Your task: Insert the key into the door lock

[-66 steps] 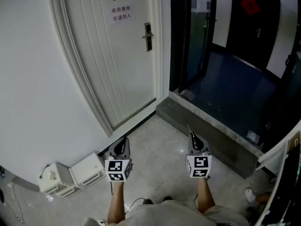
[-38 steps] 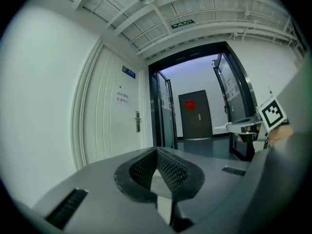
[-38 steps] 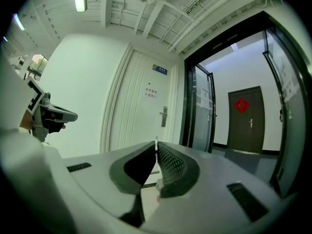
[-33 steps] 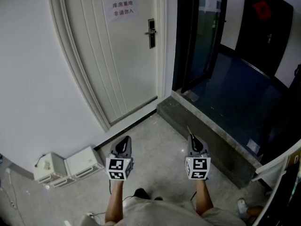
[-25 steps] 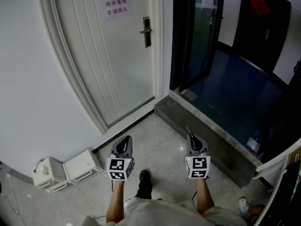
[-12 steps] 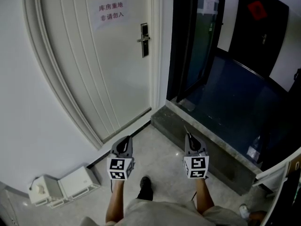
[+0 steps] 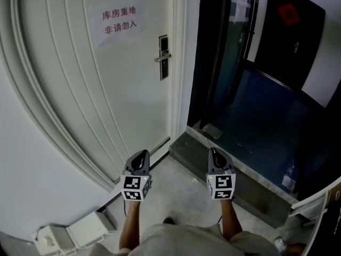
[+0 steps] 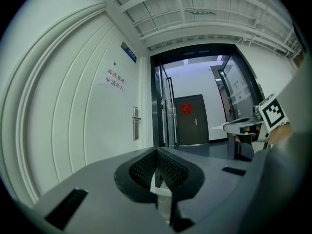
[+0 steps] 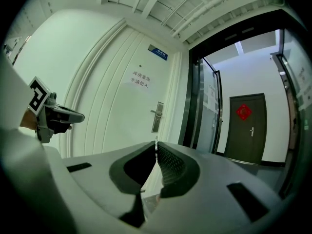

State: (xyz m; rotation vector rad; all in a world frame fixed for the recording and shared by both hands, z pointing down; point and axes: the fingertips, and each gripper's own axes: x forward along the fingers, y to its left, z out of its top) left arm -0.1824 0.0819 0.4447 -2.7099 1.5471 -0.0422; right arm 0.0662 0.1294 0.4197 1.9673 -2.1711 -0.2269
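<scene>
Well, the right gripper point(image 7: 214, 154) pinched the key point(image 9: 156, 140), tip pointed level toward the door lock point(image 7: 164, 57) for lining up, well short of it; the left gripper point(image 7: 140, 158), jaws pressed together and empty, was equally short.

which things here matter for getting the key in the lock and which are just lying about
For the job: key in the shut right gripper; door lock on the white door.

Just about: paper notice on that door; white boxes at bottom left; far dark door; shut, empty left gripper.
</scene>
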